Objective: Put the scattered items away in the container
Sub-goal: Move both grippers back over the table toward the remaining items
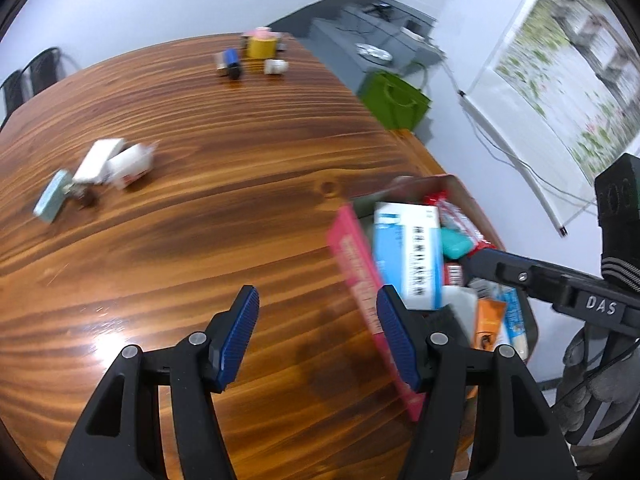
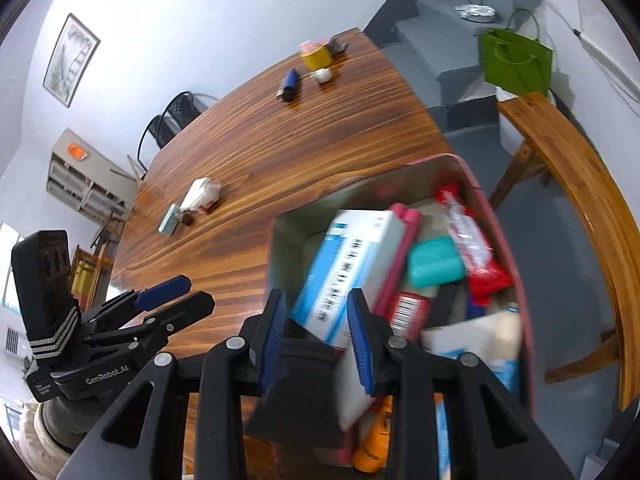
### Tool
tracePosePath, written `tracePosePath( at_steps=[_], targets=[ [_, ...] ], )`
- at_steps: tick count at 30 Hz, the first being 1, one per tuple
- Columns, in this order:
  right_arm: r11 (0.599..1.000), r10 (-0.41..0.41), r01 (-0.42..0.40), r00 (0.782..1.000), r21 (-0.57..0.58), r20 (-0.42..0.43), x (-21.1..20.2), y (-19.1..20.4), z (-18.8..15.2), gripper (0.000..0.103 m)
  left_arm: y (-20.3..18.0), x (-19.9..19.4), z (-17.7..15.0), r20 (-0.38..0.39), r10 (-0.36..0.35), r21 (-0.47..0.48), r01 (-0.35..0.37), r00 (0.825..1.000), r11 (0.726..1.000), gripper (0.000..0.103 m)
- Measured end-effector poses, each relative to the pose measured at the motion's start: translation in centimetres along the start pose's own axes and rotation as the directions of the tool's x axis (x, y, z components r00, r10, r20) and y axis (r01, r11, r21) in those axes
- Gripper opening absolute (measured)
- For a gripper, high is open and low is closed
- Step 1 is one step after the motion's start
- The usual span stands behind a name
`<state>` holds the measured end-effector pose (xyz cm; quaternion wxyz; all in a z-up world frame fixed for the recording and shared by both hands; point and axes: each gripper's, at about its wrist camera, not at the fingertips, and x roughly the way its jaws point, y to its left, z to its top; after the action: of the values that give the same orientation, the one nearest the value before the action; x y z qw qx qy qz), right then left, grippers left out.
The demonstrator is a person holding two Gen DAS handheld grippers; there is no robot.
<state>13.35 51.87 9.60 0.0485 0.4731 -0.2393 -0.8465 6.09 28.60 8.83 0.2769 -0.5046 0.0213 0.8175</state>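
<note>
A pink-rimmed container sits at the table's right edge, filled with a blue-white box, a teal case, red packets and tubes. It also shows in the left wrist view. My right gripper hovers over the container's near end, jaws apart, with a black pouch lying between and below them; I cannot tell if it is gripped. My left gripper is open and empty above the bare table, left of the container. Scattered items remain: white packets and a teal box and a yellow tape roll group.
The wooden table stretches away. A wooden bench stands to the right of the table. A green bag and grey steps lie beyond. Black chairs stand at the far side.
</note>
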Motion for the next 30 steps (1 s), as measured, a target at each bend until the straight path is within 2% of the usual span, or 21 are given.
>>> tracePosePath(
  at_steps=[4,9,17,30],
  targets=[
    [1.000,0.013,-0.014,1.000,-0.027,-0.010,0.9,2.1,0.4,0.038,3.0,-0.8,-0.6,0.005,0.030,-0.053,-0.030,1.000,0.998,0.065],
    [0.998,0.026,-0.027,1.000,-0.063,-0.017,2.2,5.1,0.7,0.064,7.0,-2.3,-1.1,0.017,0.065,-0.113,-0.062,0.998,0.992,0.065],
    [0.993,0.046,-0.053,0.997,-0.107,-0.063,5.6,9.7,1.2,0.068,13.9,-3.5,-1.4,0.020,0.112,-0.192,-0.106,0.993,0.976,0.065],
    [0.994,0.019,-0.034,0.990,-0.108,-0.137,10.9,14.0,1.1,0.068,23.9,-2.8,0.9,0.017,0.175,-0.217,-0.167,0.984,0.962,0.065]
  ],
)
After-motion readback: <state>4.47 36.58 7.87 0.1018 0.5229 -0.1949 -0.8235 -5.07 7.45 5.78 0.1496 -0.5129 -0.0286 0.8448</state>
